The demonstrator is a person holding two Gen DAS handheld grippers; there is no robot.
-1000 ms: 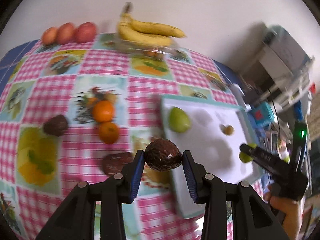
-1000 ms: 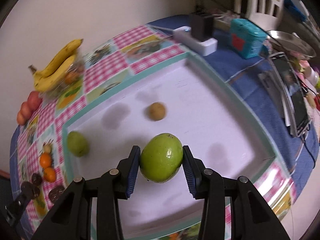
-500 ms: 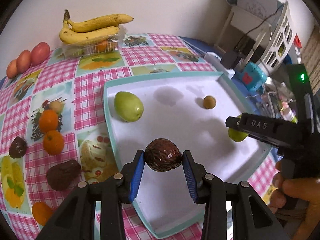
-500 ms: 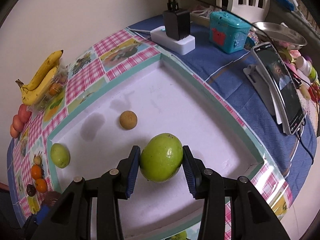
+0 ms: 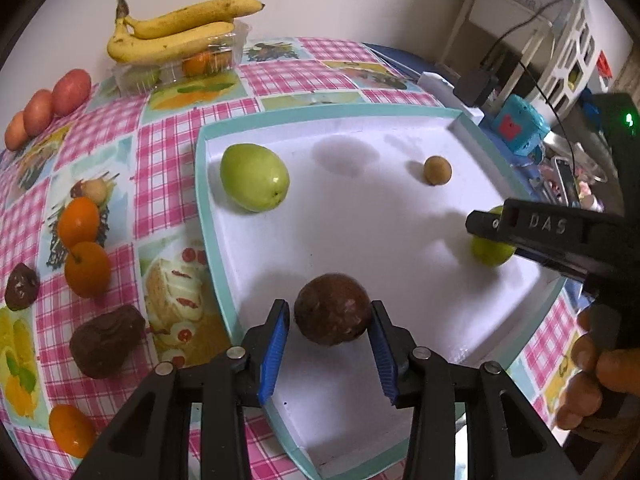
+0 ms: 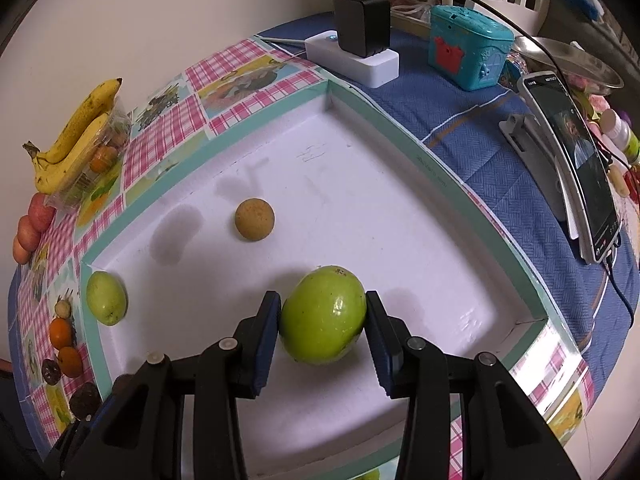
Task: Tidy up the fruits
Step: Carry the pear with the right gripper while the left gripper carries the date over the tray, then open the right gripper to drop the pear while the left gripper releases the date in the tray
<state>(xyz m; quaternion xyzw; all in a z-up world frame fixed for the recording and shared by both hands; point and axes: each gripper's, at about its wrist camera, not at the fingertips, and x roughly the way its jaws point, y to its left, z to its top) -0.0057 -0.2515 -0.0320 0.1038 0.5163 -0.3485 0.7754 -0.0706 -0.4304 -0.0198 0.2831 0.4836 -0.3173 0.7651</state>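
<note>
Materials and finish, placed relative to the tray (image 5: pixel 204 184). Tray: white floor matt, faintly grainy, foam-like; teal rim smooth. Green fruit (image 5: pixel 254 177) in its left corner: glossy, smooth skin. Small tan fruit (image 6: pixel 254 219) toward the far wall: matt, finely rough. Dark brown fruit (image 5: pixel 333 309) near the front rim: dull, slightly mottled. Left of the tray, tablecloth (image 5: pixel 168 160): printed, smooth, slight sheen. Right of it, blue cloth (image 6: pixel 492 152): woven, matt.

Both wrist cameras look steeply down, close over the white tray (image 5: pixel 360 216) (image 6: pixel 360 184), which both views share.
</note>
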